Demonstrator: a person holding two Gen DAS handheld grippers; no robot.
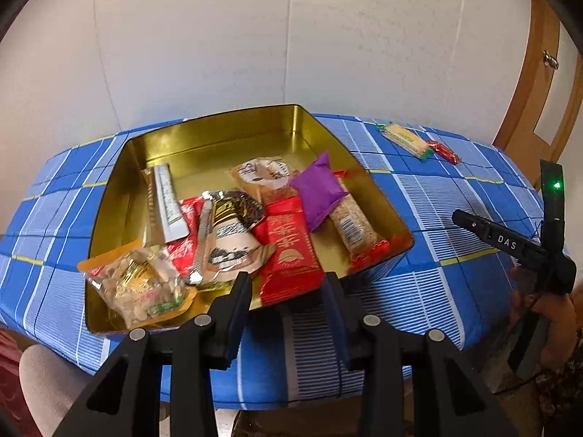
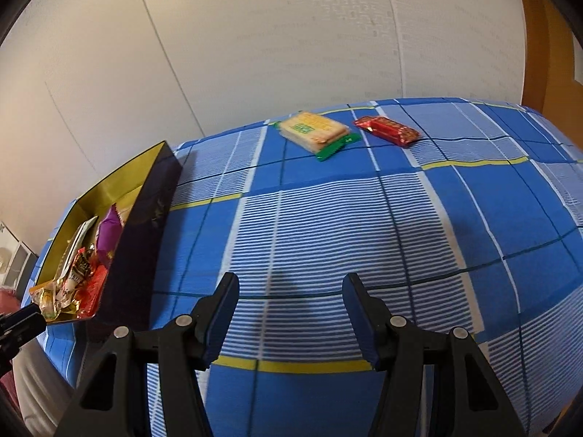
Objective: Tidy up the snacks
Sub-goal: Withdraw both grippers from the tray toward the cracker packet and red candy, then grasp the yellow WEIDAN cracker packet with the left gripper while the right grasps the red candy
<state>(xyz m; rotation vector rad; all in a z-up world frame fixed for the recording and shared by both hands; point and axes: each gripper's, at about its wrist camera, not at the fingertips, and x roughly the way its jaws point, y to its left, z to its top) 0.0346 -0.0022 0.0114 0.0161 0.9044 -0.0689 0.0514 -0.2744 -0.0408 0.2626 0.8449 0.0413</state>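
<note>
Both grippers tilt downward over the desk (image 2: 328, 218). The left gripper (image 1: 288, 284) hovers at the near rim of the gold tin (image 1: 204, 138), fingers partly apart with nothing between them. The right gripper (image 2: 291, 287) hangs right of the tin, fingers wider apart and empty. Two snacks lie on the cloth beyond the tin's right side: one cracker pack (image 2: 313, 131) and one red bar (image 2: 388, 130). About nine packets fill the tin.
</note>
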